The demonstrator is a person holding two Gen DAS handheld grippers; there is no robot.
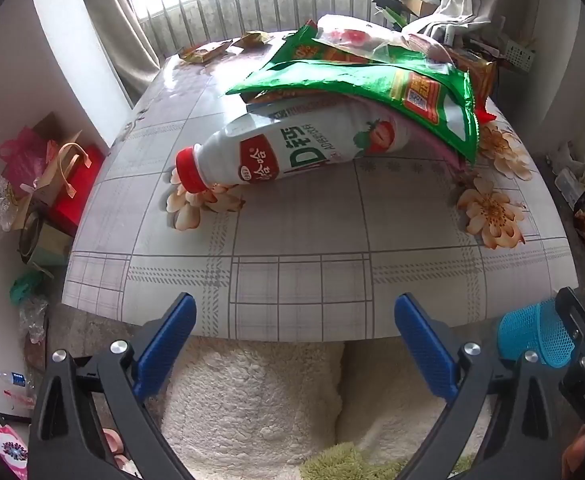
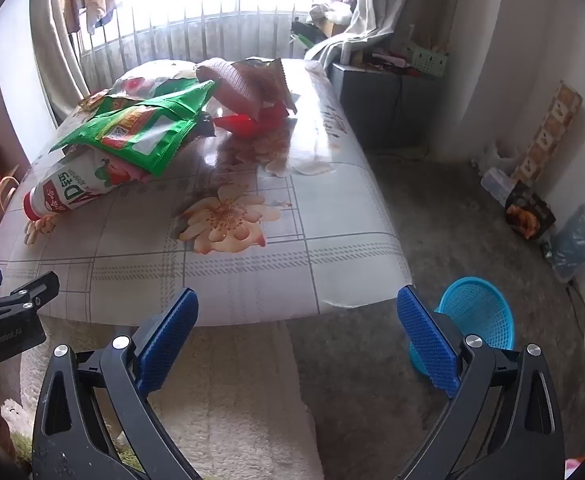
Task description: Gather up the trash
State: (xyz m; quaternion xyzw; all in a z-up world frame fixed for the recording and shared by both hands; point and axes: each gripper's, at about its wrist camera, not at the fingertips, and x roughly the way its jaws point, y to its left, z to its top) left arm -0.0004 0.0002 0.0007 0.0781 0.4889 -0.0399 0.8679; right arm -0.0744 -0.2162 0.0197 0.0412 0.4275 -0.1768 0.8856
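Trash: left wrist view, yogurt-drink bottle (image 1: pixel 276 152) lies centre frame on table (image 1: pixel 292 280), base under green snack bag (image 1: pixel 372 80). Left gripper (image 1: pixel 294 344) wide open, empty. Risk: pulling bottle drags bags off.

Right wrist view: right gripper (image 2: pixel 297 336) wide open, empty; blue basket (image 2: pixel 480 312) on floor lower right, could tip.

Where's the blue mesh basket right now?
The blue mesh basket sits on the floor off the table's near right corner, just beyond the right gripper's right finger in the right wrist view; the left wrist view shows it at lower right.
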